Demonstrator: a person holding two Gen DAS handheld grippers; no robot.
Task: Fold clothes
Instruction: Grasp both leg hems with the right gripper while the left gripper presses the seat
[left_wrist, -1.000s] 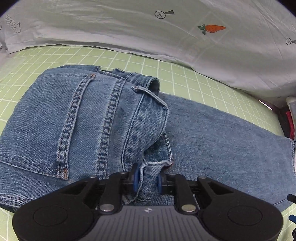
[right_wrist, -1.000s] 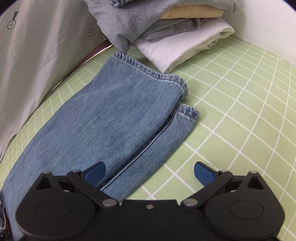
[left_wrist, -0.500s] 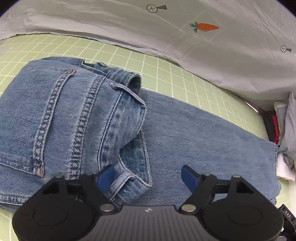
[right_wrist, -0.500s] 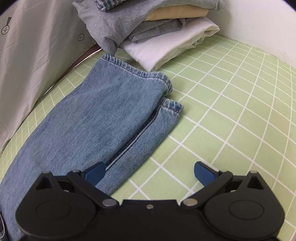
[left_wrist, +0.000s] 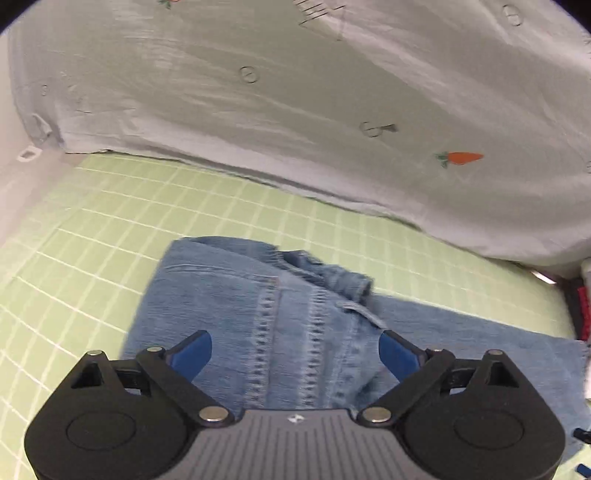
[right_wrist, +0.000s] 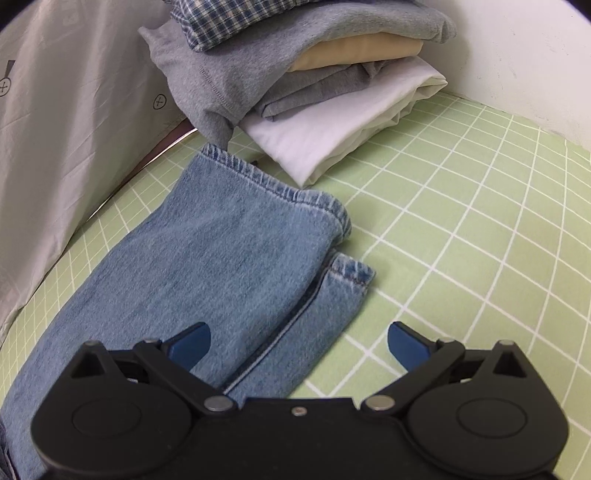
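The jeans (left_wrist: 295, 332) are lying on the green surface (left_wrist: 110, 229), with the top part folded over the legs (right_wrist: 207, 266). The left tool (left_wrist: 295, 350) is hanging wide open over the pocket stitching, holding nothing. The right tool (right_wrist: 299, 343) is wide open too, sitting over the leg ends near the pile of folded clothes (right_wrist: 317, 92). To do the next fold well, I think each tool should be pinching both layers at an edge, lifting together, and keeping the cloth flat and even
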